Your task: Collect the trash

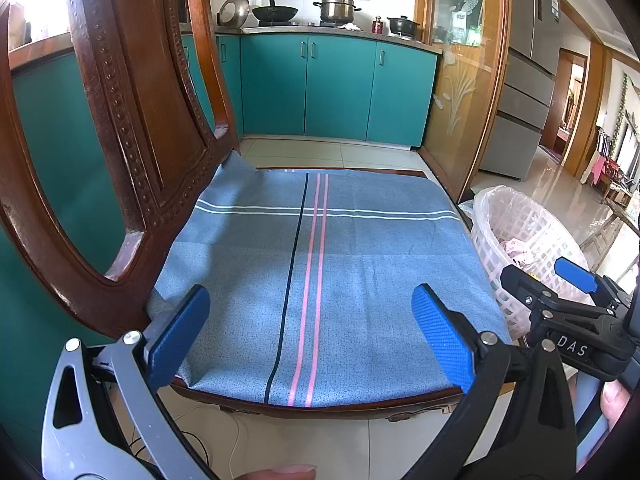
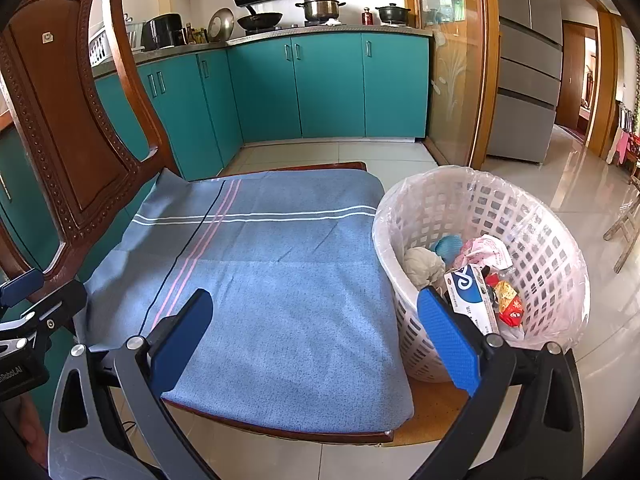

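A white lattice basket (image 2: 552, 264) lined with a clear bag stands on the right edge of a wooden chair seat. In it lie a white and blue box (image 2: 470, 286), a red snack wrapper (image 2: 509, 304), crumpled pink paper (image 2: 486, 252), a blue wad and a beige wad. The basket also shows in the left wrist view (image 1: 532, 236). A blue cloth (image 2: 280, 280) covers the seat and bears nothing. My left gripper (image 1: 310, 332) is open and empty over the cloth's front. My right gripper (image 2: 316, 336) is open and empty, with its right finger (image 2: 448, 340) in front of the basket.
The carved wooden chair back (image 2: 60, 120) rises at the left. Teal kitchen cabinets (image 2: 320, 84) stand behind, with pots on the counter. A glass door (image 2: 456, 80) and a grey fridge (image 2: 524, 80) are at the right. Tiled floor lies around the chair.
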The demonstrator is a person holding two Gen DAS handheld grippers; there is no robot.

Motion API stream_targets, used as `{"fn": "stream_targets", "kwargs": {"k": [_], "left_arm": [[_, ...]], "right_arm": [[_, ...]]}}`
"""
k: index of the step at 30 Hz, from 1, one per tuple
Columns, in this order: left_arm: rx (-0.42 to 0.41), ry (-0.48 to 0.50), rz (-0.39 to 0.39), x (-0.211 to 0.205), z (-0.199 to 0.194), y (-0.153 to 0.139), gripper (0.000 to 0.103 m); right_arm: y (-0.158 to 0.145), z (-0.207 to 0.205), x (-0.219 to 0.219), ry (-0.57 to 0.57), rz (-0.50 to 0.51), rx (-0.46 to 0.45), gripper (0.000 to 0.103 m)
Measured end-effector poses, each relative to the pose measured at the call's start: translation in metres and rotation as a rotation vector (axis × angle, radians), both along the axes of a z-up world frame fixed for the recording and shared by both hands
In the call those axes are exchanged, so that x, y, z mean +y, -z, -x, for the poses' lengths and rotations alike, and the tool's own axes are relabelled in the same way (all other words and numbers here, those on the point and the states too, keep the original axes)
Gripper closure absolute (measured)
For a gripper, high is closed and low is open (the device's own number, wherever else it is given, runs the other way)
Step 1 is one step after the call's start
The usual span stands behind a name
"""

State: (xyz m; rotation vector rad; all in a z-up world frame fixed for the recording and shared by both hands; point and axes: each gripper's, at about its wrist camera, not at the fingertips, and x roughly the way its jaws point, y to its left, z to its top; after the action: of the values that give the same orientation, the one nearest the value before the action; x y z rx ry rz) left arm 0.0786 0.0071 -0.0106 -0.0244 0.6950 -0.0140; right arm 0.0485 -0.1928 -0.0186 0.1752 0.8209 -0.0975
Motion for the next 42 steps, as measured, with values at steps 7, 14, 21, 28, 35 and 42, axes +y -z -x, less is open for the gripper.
{"fn": "stream_targets", "kwargs": {"k": [7,14,21,28,35,42], "left_arm": [[-0.010,0.008,0.003,-0.0008,0.0018,-0.0018,0.003],[-0.007,0.009,0.000,-0.0017,0.0020,-0.0030,0.003],[-0.007,0.009,-0.001,-0.0016,0.0021,-0.0030,0.003],[-0.008,0.009,-0.001,-0.0014,0.0015,-0.0027,0.003],[-0.007,0.015,0.000,-0.0021,0.0019,-0.0019,0.003],[0.005,0.016,0.007,-0.0020,0.0013,-0.0005,0.003]], "right_arm": [[0.0002,0.0002,-0.0002,-0.002,0.000,0.001,0.003],[0.0004,0.0003,0.0013,-0.005,0.005,0.004,0.003],[0.0005,0.0003,0.0020,-0.008,0.007,0.005,0.003],[0.0005,0.0003,0.0025,-0.008,0.008,0.005,0.003],[0.0009,-0.0004,0.0034,-0.010,0.007,0.007,0.003],[0.0013,-0.0004,0.0040,-0.011,0.007,0.008,0.003]]}}
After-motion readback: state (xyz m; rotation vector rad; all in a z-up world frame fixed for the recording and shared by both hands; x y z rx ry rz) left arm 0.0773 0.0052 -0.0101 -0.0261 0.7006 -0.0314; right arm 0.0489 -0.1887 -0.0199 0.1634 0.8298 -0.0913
